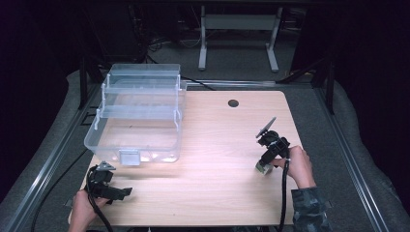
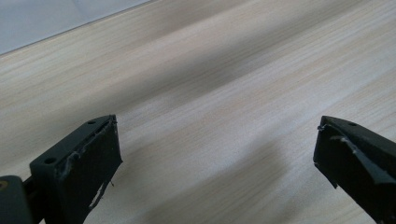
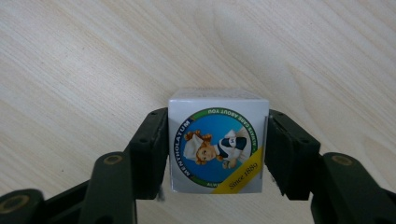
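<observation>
Fingers [image 3: 150, 154] of the right gripper [image 3: 217, 154] flank the small Mentholatum box [image 3: 217, 140] on the table [image 1: 217, 140], seemingly gripping it. Left gripper [image 2: 215, 154] rests wide open. Next step is likely carrying the box to the clear bin [image 1: 135, 116].

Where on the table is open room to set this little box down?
The wood between the clear bin and the right tool holding the Mentholatum box is bare, back to the grommet hole. The left side is crowded by the bin and left tool.
</observation>
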